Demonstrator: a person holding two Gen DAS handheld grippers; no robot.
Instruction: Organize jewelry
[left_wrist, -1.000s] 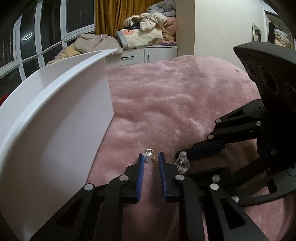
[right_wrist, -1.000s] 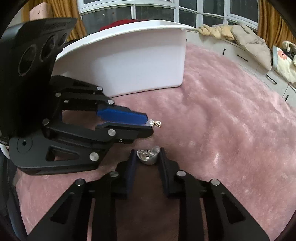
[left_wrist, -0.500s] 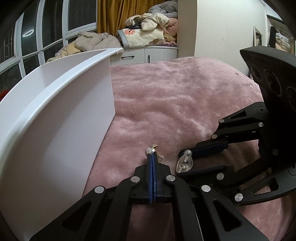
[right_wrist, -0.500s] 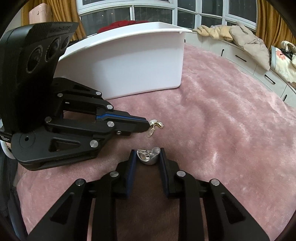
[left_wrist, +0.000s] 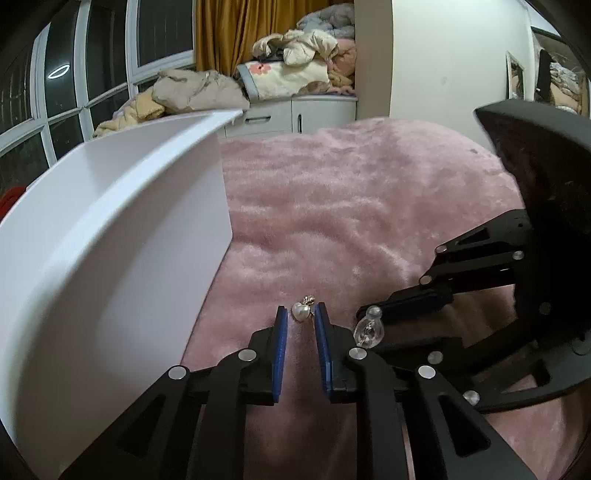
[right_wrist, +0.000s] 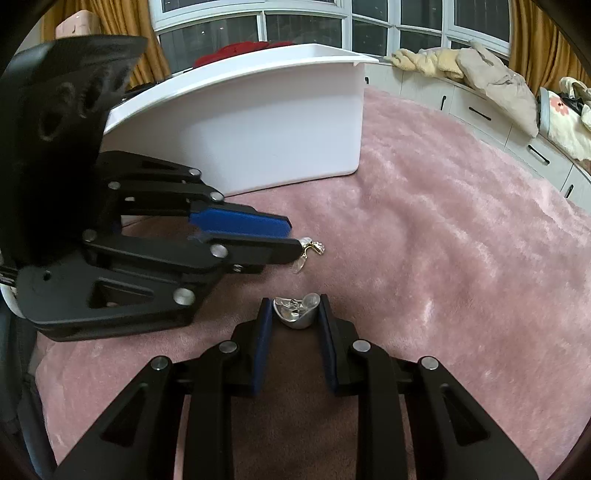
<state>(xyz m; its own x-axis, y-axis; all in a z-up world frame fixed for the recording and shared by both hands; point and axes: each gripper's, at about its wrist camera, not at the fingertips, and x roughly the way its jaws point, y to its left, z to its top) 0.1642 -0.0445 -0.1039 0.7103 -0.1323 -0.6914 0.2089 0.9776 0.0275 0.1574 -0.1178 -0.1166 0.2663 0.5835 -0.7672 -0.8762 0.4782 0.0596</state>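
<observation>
- The left gripper has its blue-padded jaws released, having just opened; a pearl heart earring with a small gold fitting lies between the fingertips on the pink plush blanket, no pad pressing on it.
- In the right wrist view the same earring peeks out at the tip of the left gripper, at 12 o'clock from the right gripper's jaws.
- The right gripper has its jaws clenched on a silver and clear earring, pinched between both pads just above the blanket.
- From the left wrist view that silver piece sits at 3 o'clock of the pearl earring, close beside it, at the right gripper's tip.
- A white plastic bin stands on the blanket at 9 to 10 o'clock of the left jaws; in the right view the bin rises at 11 to 12 o'clock.
- Beyond, heaped clothes cover low white cabinets beside gold curtains and dark windows.
</observation>
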